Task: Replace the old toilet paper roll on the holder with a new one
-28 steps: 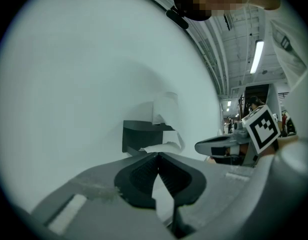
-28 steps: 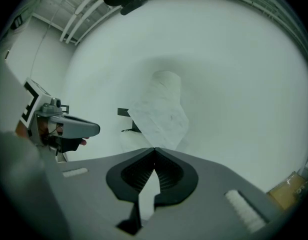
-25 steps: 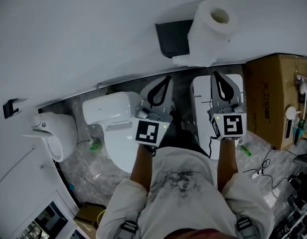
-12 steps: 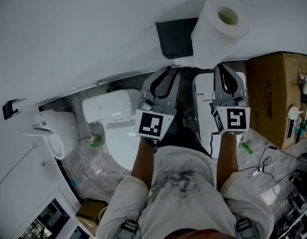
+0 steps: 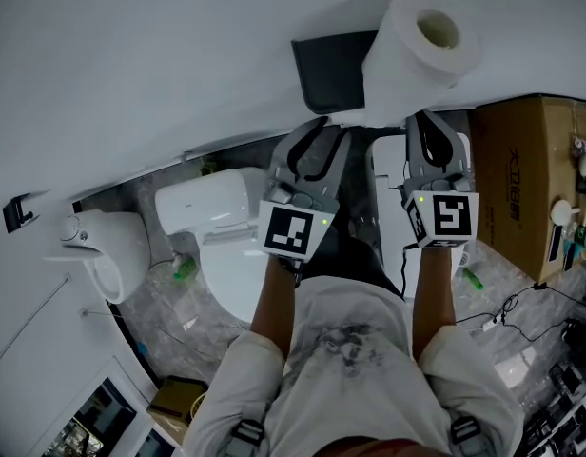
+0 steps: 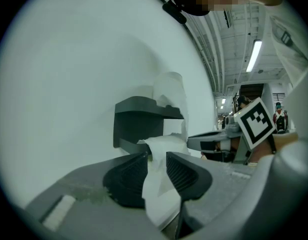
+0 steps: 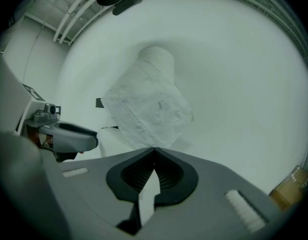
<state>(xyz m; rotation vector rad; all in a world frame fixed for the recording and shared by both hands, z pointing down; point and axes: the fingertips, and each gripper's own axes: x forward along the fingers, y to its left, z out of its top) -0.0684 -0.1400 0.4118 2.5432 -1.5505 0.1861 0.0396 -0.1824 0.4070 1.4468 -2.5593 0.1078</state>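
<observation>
The roll [image 5: 421,50] sits on the right end of the dark holder [image 5: 326,69], which is fixed to the white wall [image 5: 131,65]. A loose tail of paper [image 7: 149,114] hangs from the roll, just below the holder. Both tools point at that tail.

The right gripper [image 5: 432,120] is below the holder's right end, under the roll. Its jaws are pressed fully together on the lower edge of the tail. That pinch probably keeps the sheet taut and steadies the roll.

The left gripper [image 5: 320,129] is just below the holder's body. Its jaws have just been opening and stand well apart. A crumpled fold of the tail [image 6: 161,184] lies loose between them and neither pad presses on it, so this side looks like a letting go.

The roll looks thick and full, though I cannot tell whether it is the old one or the new one. No second roll shows.

There is no worktop. Below the holder are a grey speckled floor [image 5: 169,322] and a white toilet [image 5: 217,227], with a cardboard box [image 5: 531,179] to the right and cables past it.
</observation>
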